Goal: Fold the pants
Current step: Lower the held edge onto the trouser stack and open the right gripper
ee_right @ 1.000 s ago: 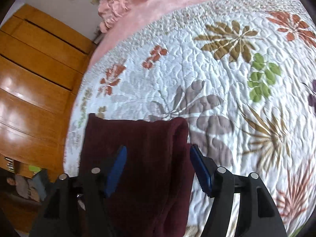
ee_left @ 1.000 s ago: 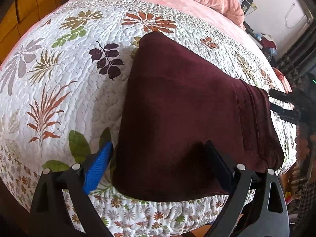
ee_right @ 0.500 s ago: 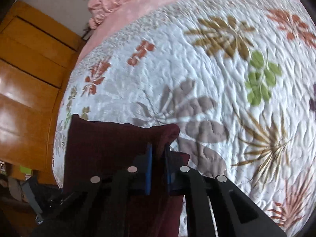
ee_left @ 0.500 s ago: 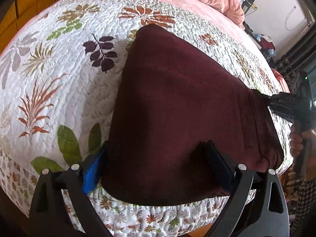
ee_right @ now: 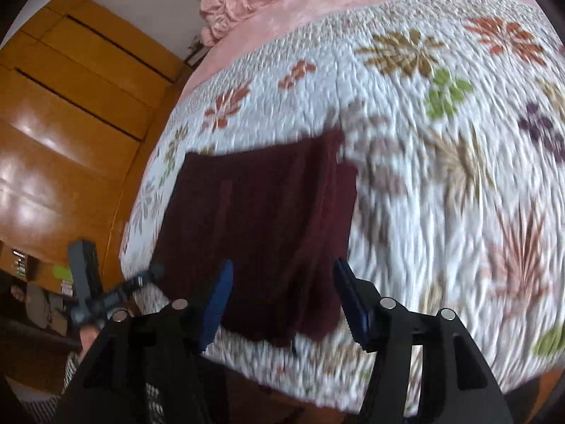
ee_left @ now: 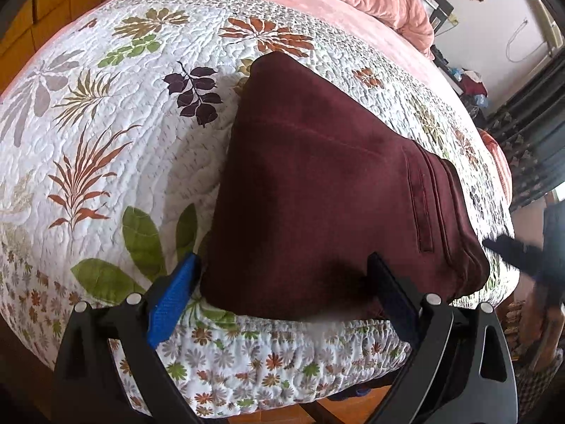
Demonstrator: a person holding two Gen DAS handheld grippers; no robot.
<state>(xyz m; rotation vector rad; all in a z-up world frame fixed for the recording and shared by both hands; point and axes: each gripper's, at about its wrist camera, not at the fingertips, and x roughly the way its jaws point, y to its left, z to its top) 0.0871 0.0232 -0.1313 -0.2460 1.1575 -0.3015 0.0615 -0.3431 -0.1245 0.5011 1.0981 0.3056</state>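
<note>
The left gripper [ee_left: 282, 293] stands nearest, jaws apart astride the near edge of the folded maroon pants [ee_left: 328, 190] on the quilted bedspread [ee_left: 106, 141]. The pants' long axis runs toward the right gripper [ee_right: 282, 296], jaws opening, nothing held, just off the waistband end.

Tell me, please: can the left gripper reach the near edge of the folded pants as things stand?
Probably yes. The left gripper is open, its fingers either side of the near edge of the maroon pants, which lie flat on the quilt. Nothing lies between.
</note>
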